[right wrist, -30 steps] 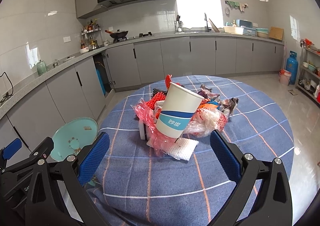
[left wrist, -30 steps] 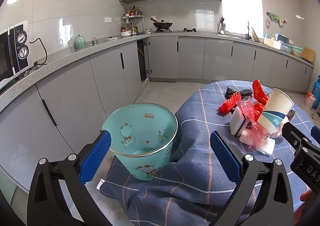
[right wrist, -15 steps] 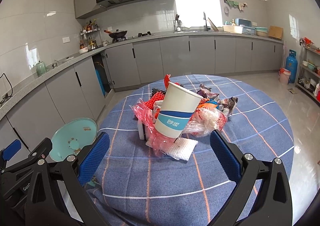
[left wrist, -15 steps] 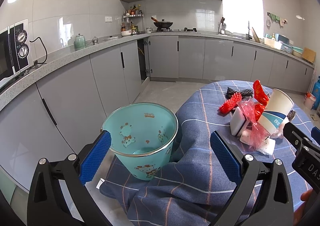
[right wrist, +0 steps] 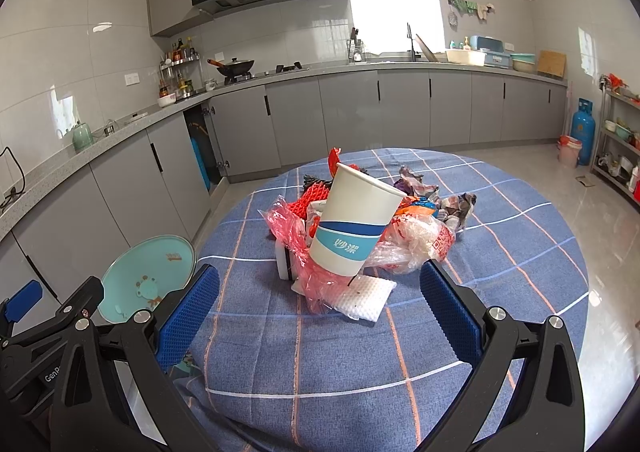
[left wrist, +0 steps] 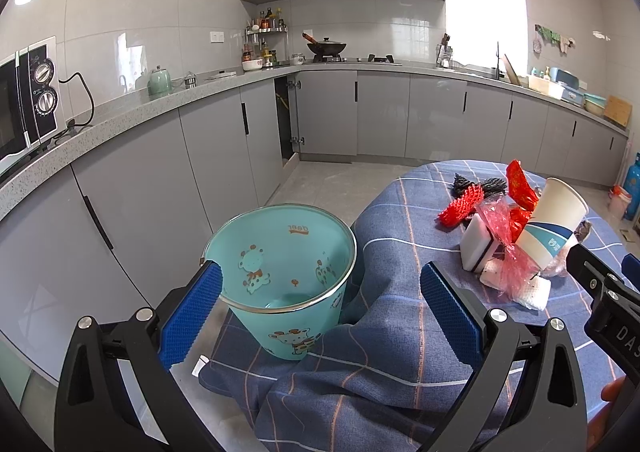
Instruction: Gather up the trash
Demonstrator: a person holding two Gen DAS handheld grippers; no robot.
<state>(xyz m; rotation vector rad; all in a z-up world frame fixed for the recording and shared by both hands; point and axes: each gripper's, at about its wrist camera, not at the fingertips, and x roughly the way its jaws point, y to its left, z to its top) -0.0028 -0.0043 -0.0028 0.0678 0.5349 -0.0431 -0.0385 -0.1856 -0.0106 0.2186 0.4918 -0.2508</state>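
Your left gripper (left wrist: pixel 320 304): released, facing the teal bin (left wrist: pixel 286 280) beside the desk (right wrist: pixel 500 252). Your right gripper (right wrist: pixel 320 304): released, empty, facing the paper cup (right wrist: pixel 354 228) tilted atop the trash pile (right wrist: pixel 404 240) mid-desk.

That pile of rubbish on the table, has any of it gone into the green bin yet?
Nothing looks binned: what shows inside the bin is bare. The left gripper and right gripper are open and hold nothing. The whole pile is left, the paper cup and wrappers included.
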